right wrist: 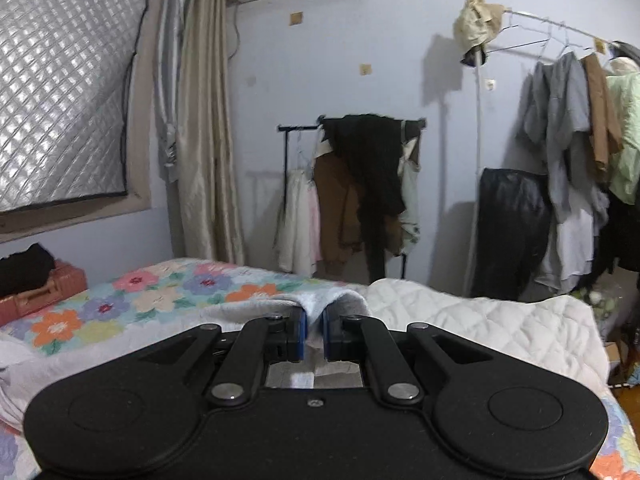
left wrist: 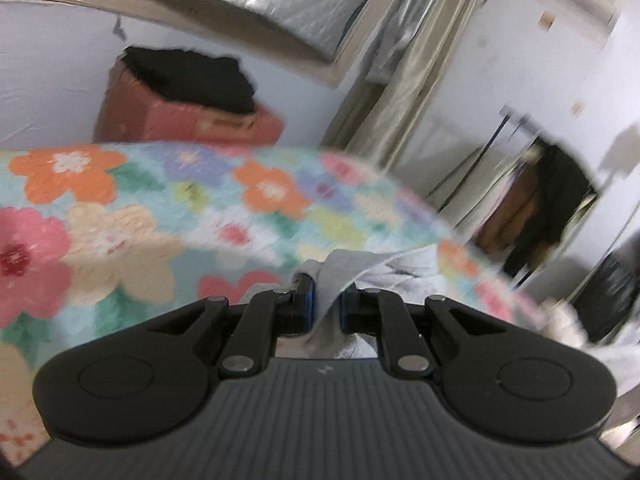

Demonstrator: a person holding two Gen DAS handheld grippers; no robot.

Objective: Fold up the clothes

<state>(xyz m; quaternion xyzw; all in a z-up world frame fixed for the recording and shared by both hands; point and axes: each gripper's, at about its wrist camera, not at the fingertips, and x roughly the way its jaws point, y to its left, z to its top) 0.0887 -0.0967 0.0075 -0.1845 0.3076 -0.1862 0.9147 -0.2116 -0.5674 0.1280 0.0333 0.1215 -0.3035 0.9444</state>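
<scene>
Garment on bed, suitcase left, racks behind

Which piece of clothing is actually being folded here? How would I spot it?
Start at the bed with the flowered quilt. On it lies a pale grey garment, pinched by both the left gripper and the right gripper. Unlike the clothes hanging on the racks, it is plain light grey.
</scene>
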